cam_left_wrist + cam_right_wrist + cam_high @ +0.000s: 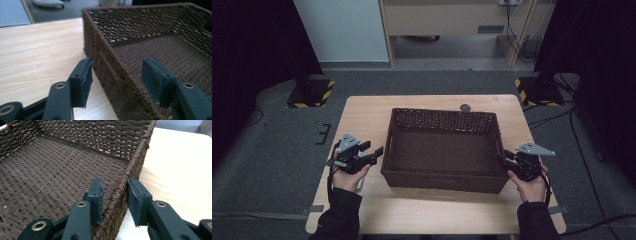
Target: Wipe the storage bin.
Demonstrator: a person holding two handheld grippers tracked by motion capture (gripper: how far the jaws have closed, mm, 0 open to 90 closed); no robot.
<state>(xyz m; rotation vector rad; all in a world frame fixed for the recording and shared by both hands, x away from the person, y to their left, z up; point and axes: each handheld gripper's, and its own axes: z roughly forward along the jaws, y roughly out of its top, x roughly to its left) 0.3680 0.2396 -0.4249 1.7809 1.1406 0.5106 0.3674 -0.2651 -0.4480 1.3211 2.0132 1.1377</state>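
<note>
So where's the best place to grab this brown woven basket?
Grip the basket by the thin upright rims of its two short side walls, one gripper from each side, one jaw inside and one outside. The right gripper and left gripper straddle them already.

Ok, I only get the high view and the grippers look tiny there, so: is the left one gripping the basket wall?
Observer: No. The left gripper straddles the basket wall, with both pads clear of it.
Operator: And the right?
Observer: The right gripper straddles its wall much more tightly. Its inner pad is at the weave, and a sliver of table shows beside the outer one.
</note>
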